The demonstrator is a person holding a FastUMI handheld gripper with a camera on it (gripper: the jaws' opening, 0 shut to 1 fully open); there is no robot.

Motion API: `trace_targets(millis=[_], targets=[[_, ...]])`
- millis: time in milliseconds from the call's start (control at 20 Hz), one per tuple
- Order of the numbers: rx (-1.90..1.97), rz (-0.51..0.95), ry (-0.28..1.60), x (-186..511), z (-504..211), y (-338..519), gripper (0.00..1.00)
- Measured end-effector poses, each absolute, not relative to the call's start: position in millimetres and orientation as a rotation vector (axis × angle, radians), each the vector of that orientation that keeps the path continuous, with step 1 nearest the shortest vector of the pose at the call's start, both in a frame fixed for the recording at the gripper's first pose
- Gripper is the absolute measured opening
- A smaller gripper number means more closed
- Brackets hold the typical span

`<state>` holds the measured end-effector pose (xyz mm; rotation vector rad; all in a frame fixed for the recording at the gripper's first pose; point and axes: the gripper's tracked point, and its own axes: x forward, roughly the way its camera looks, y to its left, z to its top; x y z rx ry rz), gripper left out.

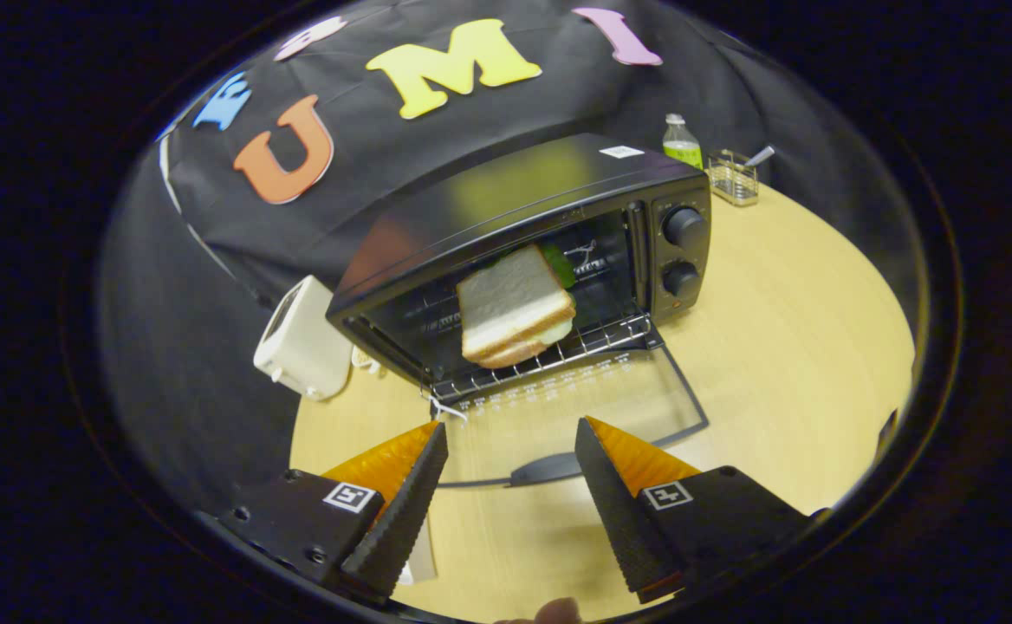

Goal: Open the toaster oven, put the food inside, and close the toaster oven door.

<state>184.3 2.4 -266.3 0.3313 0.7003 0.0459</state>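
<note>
We see the tool (510,433) spread apart, empty, near the lowered door (593,403); sandwich (515,306) sits on the toaster oven (506,234) rack.

Your gripper (510,433) is wide open and holds nothing. Just past its fingers, the toaster oven (523,251) door (584,403) lies flat and open on the wooden table (783,347). A sandwich (515,308) sits on the rack (549,355) inside.
</note>
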Motion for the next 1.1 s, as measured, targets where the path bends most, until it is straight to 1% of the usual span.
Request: trace_targets(millis=[100,250,600,850,1100], targets=[[0.234,0.057,0.706,160.8,-272.4,-3.2,0.99],[0.127,0.048,0.718,140.9,-299.9,-11.8,0.99],[0.158,0.009,0.806,149.7,-379.7,-6.8,1.00],[0.130,-0.046,0.762,174.1,-391.1,-17.3,1.00],[0.092,-0.035,0.745,175.1,-386.5,-17.5,1.00]])
